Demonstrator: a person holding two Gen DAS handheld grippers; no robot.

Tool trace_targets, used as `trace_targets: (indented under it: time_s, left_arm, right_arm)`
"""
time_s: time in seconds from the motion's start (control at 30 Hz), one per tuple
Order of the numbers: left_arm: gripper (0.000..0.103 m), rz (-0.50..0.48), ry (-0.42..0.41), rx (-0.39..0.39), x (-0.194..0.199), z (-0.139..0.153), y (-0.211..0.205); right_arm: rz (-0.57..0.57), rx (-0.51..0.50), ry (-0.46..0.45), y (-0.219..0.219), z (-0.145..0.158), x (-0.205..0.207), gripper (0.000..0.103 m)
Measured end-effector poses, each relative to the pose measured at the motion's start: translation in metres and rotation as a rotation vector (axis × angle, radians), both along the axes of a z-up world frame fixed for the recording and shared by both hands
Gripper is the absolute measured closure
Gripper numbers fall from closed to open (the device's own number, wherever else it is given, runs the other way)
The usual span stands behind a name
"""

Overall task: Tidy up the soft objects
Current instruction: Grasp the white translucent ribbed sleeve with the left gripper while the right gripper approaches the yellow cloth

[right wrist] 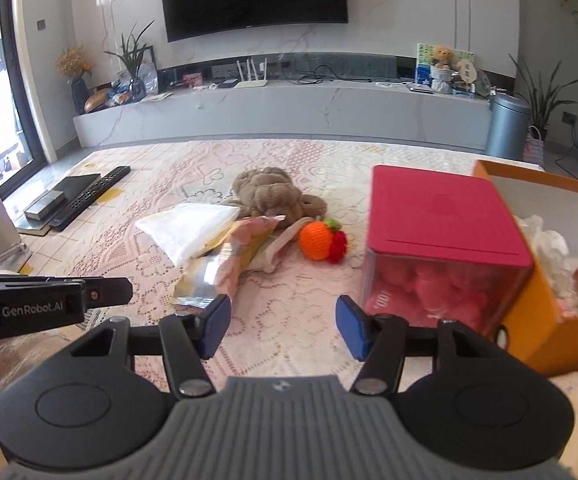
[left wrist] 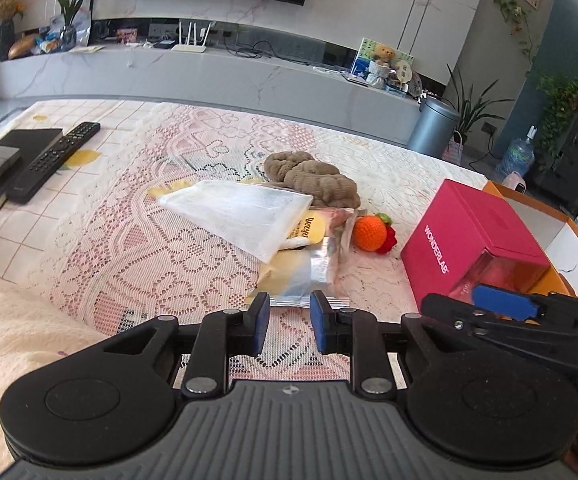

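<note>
Legible markings on the tabletop objects
"WONDERLAB" on the magenta cardboard box [left wrist: 465, 236]; "Deeger" on the yellow pouch [left wrist: 309, 230]; "GenRobot.AI" on the black left gripper [right wrist: 113, 290].

Cream and pink lace tablecloth [right wrist: 289, 320] with flower patterns, over a white grid print with yellow spots. Brown plush toy [right wrist: 269, 194]. White mesh bag [right wrist: 189, 232]. Silver and yellow foil packet [left wrist: 305, 276]. Orange crocheted fruit [right wrist: 317, 242] with green leaf, beside a red one. Magenta box [right wrist: 441, 224] with white lettering and clear pink front. Orange box [right wrist: 549, 320], white inside. Black remote [left wrist: 55, 160]. Blue pads on black left gripper [left wrist: 289, 326] and right gripper [right wrist: 283, 326].
</note>
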State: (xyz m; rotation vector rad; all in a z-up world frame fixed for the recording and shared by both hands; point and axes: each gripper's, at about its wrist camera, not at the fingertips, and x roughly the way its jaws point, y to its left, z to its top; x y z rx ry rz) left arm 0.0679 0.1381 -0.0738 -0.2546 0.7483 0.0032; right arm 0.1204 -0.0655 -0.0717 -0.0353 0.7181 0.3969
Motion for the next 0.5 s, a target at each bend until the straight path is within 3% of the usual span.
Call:
trace_targets:
  time_s: [0.17, 0.23, 0.43, 0.5]
  left_arm:
    - [0.075, 0.040, 0.025, 0.022, 0.023, -0.004, 0.010]
    - [0.069, 0.053, 0.020, 0.032, 0.031, -0.003, 0.013]
    - [0.066, 0.114, 0.036, -0.005, 0.058, -0.007, 0.031]
    - [0.060, 0.139, 0.045, -0.039, 0.068, -0.008, 0.040]
  right_arm:
    - [0.026, -0.001, 0.008, 0.020, -0.005, 0.021, 0.045]
    - [0.025, 0.013, 0.012, 0.026, -0.006, 0.032, 0.045]
    - [0.027, 0.053, 0.050, 0.052, -0.009, 0.068, 0.045]
    - [0.038, 0.045, 0.046, 0.059, -0.008, 0.079, 0.045]
